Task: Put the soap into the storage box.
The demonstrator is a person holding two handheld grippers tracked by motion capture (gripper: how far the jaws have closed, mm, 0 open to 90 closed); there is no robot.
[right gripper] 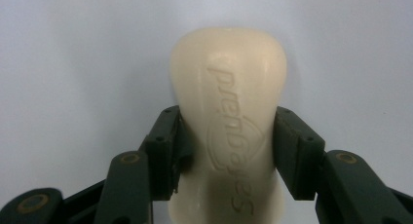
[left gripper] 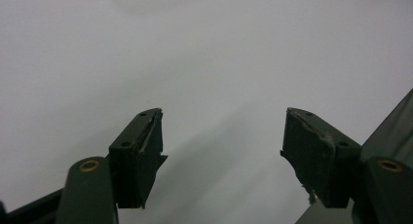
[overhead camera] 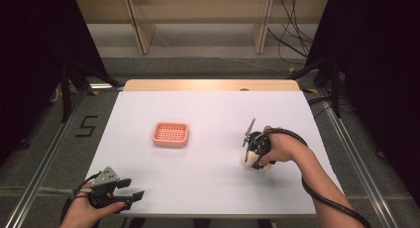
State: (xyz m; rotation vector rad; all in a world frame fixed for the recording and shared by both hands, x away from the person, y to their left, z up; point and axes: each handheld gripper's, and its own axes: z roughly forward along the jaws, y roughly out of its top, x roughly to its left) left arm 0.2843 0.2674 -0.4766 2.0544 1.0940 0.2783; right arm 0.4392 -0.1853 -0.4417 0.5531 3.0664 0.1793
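The right gripper [right gripper: 226, 151] clamps a cream soap bar [right gripper: 229, 92] on the white table [overhead camera: 208, 173]. The left gripper [left gripper: 221, 151] gapes wide, holding nothing. A pink tray [overhead camera: 171, 134] sits well apart.

lab | black curtains [overhead camera: 29, 64] | floor rails [overhead camera: 44, 163] | trailing cables [overhead camera: 292, 39]

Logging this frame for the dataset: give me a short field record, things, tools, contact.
surface: white table
soap: cream bar, right side of the table, lying between the right tool's jaws
right tool: shut on the soap, pads pressing its two sides
left tool: open, nothing between the jaws, near front left corner
tray: pink, slotted, left of centre, apart from both tools
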